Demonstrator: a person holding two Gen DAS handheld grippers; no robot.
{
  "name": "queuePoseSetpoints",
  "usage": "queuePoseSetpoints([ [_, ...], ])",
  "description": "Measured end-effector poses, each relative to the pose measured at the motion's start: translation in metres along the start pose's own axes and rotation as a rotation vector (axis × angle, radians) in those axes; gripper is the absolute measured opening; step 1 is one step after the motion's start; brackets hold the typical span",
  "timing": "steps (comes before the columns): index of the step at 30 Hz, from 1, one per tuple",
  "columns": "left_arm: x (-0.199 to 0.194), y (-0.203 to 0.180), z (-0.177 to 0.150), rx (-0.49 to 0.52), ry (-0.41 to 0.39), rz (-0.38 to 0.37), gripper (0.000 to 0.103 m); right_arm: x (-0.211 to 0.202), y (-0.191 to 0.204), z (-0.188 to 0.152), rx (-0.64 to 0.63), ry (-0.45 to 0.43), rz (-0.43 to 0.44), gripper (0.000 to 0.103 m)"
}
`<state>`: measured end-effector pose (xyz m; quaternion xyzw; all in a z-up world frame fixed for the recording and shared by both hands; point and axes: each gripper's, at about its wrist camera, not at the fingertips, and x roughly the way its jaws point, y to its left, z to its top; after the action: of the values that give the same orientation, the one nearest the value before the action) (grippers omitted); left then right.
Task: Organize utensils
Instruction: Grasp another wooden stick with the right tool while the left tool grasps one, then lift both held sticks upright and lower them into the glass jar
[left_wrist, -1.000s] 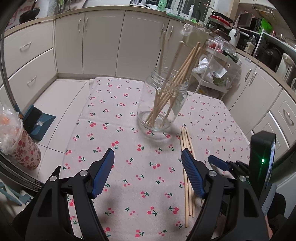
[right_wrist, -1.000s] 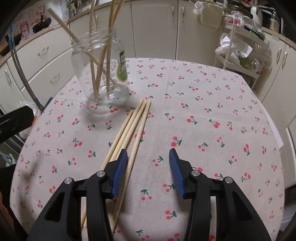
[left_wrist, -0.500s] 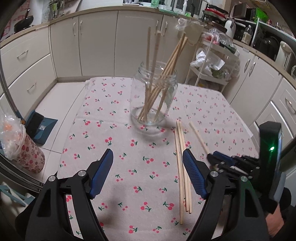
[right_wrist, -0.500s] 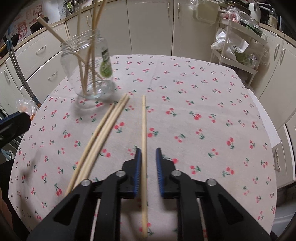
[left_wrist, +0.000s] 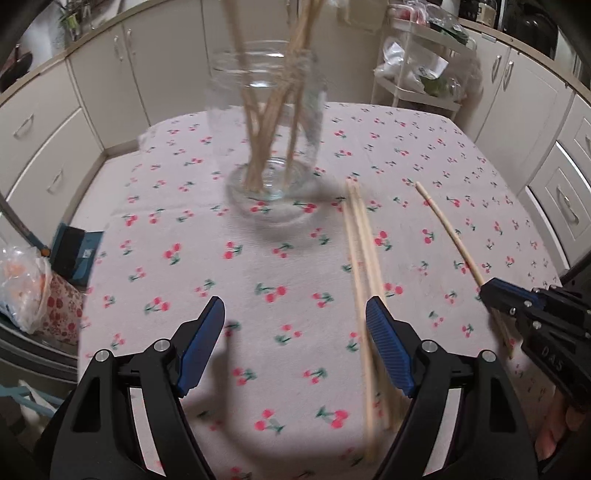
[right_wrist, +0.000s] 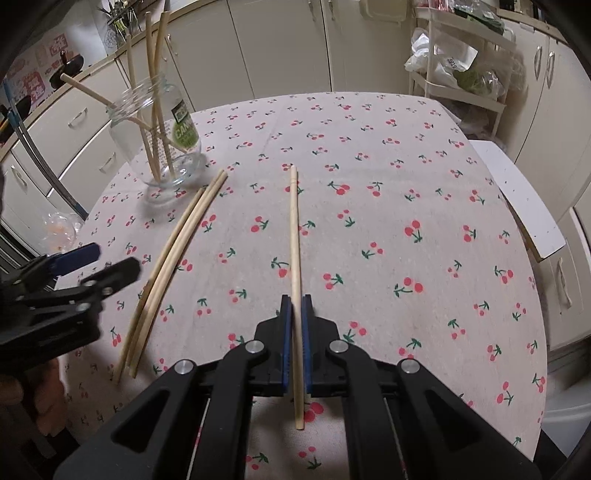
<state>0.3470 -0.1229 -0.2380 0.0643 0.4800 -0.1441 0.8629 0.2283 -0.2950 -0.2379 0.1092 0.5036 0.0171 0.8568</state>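
Right gripper (right_wrist: 294, 306) clamps one chopstick (right_wrist: 293, 229); carrying it to the jar (right_wrist: 157, 136) looks next.

The jaws have just been closing and now pinch the stick near its near end, its far tip pointing up the table (right_wrist: 424, 192). It must be lifted, tipped upright and dropped in the jar's mouth. Left gripper (left_wrist: 295, 332) hovers angled down, jaws wide and empty, beside three loose sticks (left_wrist: 360, 258) lying right of the jar.
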Motion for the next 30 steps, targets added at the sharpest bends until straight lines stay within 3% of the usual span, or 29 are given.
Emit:
queuePoseSetpoints([
  [8, 0.018, -0.011, 0.007, 0.034, 0.033, 0.095, 0.076, -0.004, 0.000, -0.005, 0.000, 0.026, 0.060, 0.006],
  [16, 0.020, -0.002, 0.012, 0.007, 0.043, 0.112, 0.075, 0.001, 0.000, 0.014, 0.010, 0.013, 0.066, 0.006],
  [19, 0.022, -0.008, 0.017, 0.028, 0.044, 0.112, 0.066, 0.010, 0.006, 0.027, -0.008, 0.013, 0.056, 0.011],
  [21, 0.022, -0.013, 0.019, 0.036, 0.040, 0.088, 0.053, 0.016, 0.009, 0.031, -0.025, 0.010, 0.042, 0.024],
  [23, 0.021, -0.016, 0.019, 0.042, 0.040, 0.059, 0.021, 0.022, 0.010, 0.032, -0.038, 0.013, 0.024, 0.021],
  [25, 0.019, -0.018, 0.017, 0.051, 0.042, 0.042, 0.006, 0.020, 0.011, 0.030, -0.057, 0.010, 0.015, 0.007],
  [30, 0.014, -0.001, 0.012, -0.011, 0.061, -0.040, 0.005, 0.016, 0.012, 0.028, -0.082, 0.026, 0.019, 0.006],
])
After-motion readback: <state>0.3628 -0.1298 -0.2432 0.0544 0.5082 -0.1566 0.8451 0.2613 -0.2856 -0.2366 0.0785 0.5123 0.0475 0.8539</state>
